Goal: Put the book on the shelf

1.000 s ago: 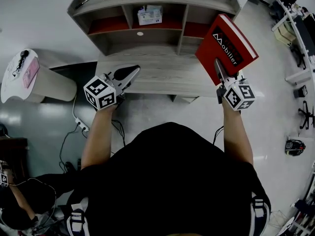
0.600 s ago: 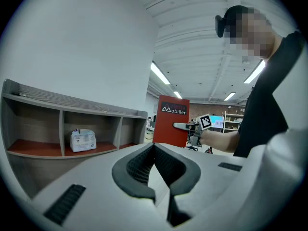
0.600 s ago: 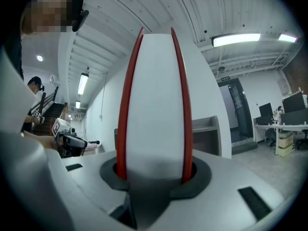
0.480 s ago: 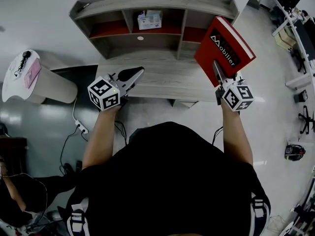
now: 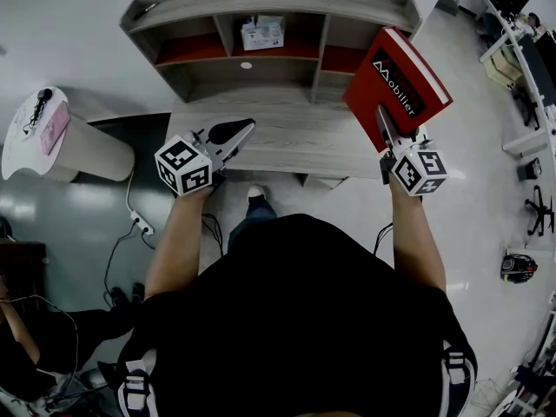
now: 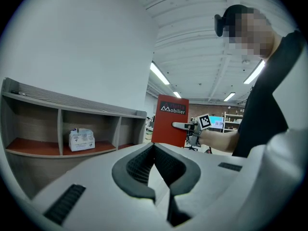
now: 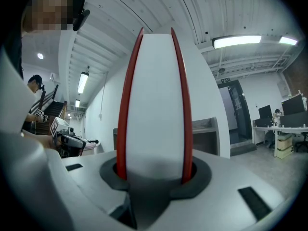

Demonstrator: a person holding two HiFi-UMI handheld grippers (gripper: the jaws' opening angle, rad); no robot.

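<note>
One red white-lettered book (image 5: pixel 407 69) sits clamped in right claw (image 5: pixel 383 120); left claw (image 5: pixel 243 128) closed, empty.

A glossy pale floor (image 5: pixel 78 215) surrounds a wood-grain desk (image 5: pixel 287 137), its shelf unit (image 5: pixel 269 7) rising at the far edge before a white wall (image 6: pixel 82 47). A round white side table (image 5: pixel 95 153) stands to the left and office desks (image 5: pixel 521 50) to the far right. Strip lights (image 7: pixel 240 41) shine from the ceiling.
</note>
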